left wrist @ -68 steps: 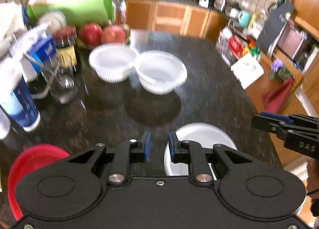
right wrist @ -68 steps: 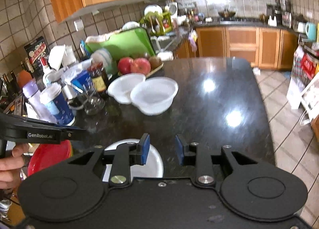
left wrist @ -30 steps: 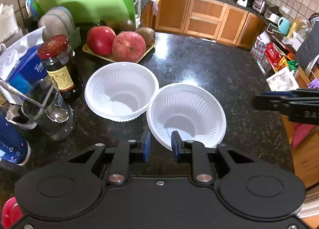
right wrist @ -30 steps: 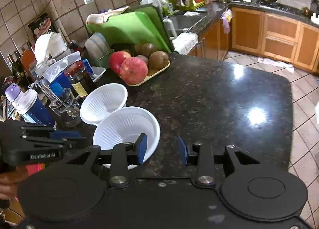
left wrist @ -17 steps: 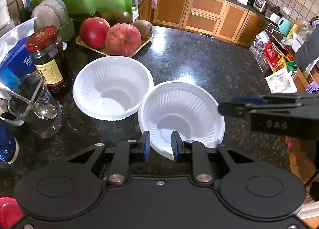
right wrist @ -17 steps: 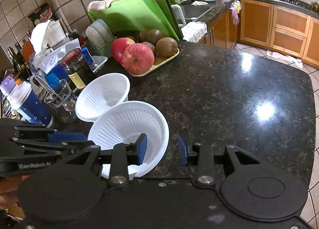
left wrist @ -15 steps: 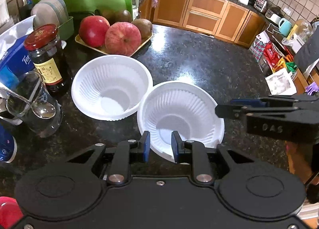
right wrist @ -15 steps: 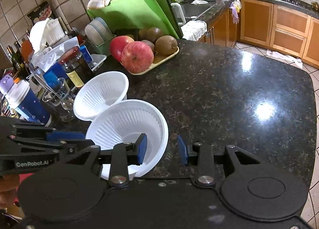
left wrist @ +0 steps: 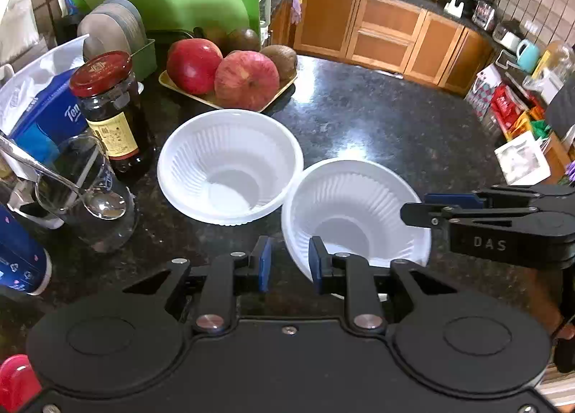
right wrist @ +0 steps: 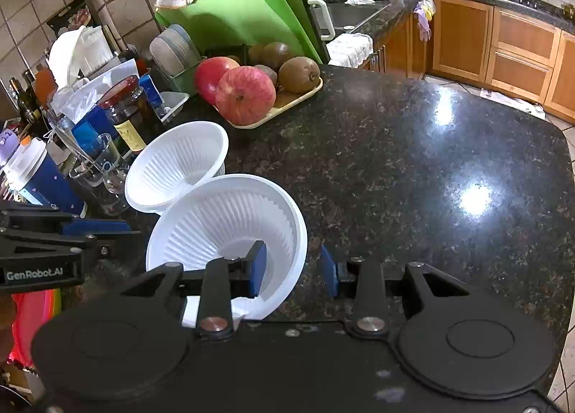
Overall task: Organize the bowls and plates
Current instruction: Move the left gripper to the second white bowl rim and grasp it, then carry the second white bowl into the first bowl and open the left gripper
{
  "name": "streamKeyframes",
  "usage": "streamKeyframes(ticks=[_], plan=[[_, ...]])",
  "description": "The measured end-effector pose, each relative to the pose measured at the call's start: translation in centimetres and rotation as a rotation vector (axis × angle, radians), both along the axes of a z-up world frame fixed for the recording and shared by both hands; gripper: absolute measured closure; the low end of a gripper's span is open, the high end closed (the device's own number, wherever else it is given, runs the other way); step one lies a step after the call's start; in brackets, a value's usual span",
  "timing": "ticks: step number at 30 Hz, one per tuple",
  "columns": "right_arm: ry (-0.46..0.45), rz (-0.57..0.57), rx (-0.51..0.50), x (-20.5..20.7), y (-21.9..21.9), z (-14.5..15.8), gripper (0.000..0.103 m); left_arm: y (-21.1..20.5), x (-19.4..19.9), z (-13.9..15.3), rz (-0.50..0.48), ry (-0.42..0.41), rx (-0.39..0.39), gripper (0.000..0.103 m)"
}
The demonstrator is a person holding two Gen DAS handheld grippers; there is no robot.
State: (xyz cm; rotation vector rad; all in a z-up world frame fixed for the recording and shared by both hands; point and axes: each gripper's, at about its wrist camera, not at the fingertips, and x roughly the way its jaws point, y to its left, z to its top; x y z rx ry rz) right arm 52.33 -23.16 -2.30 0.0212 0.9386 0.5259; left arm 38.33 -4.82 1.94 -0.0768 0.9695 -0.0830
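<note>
2 white bowls (left wrist: 230, 165) (left wrist: 355, 211) sit empty; tray (left wrist: 280, 91) holds fruit (left wrist: 246, 80).

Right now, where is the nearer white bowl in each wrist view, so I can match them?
Left wrist view: nearer white bowl sits lower right of centre, just past the left gripper.
Right wrist view: it is lower left of centre, its wall between the right gripper fingers.
Shared landmark: the farther white bowl beside it.
</note>
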Motion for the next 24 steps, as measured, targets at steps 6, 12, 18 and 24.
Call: streamKeyframes(ticks=[6,12,18,24], plan=[[0.001,0.010,-0.011,-0.1,0.4,-0.2,0.066,0.1,0.9,-1.1,-0.005,0.047,-0.025,0.070],[-0.007,0.019,-0.018,-0.1,0.8,-0.2,0.068,-0.3,1.2,-1.5,-0.011,0.051,-0.009,0.070],[0.004,0.021,-0.018,-0.1,0.9,-0.6,0.071,-1.1,1.3,-2.0,-0.030,0.062,0.004,0.070],[-0.026,0.000,-0.057,-0.4,1.2,-0.7,0.083,-1.8,1.8,-2.3,-0.038,0.063,0.042,0.070]])
